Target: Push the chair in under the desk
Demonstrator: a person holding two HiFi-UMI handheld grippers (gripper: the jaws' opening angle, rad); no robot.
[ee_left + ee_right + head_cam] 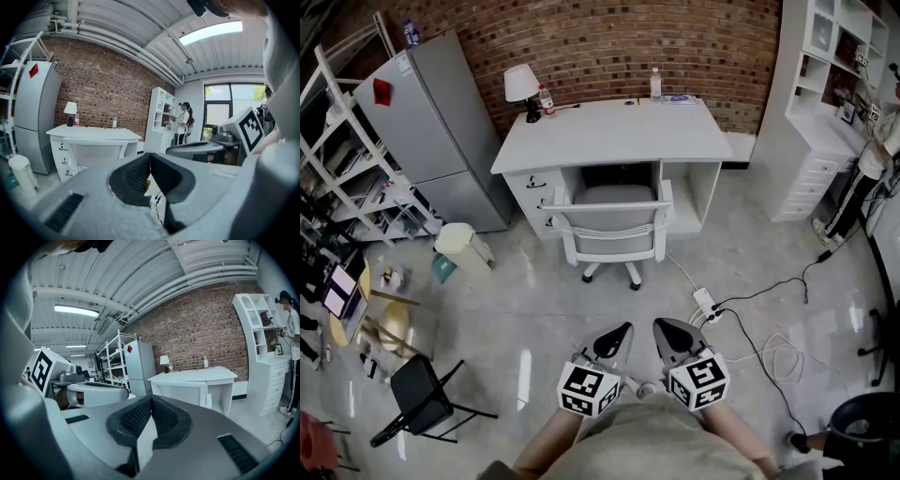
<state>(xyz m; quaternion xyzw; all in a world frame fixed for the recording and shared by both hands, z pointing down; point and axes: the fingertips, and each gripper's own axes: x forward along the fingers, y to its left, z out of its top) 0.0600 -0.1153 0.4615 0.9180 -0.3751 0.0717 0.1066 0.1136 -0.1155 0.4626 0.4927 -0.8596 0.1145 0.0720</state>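
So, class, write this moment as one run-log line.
left gripper: shut, empty | right gripper: shut, empty | office chair: facing white desk, untouched

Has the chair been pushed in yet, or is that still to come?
Done: nothing obvious. The white wheeled swivel chair stands with its backrest and wheels out in front of the white desk. In hand: nothing. The left gripper and right gripper are shut, empty and well short of the chair. Left: reach the backrest and push it under.
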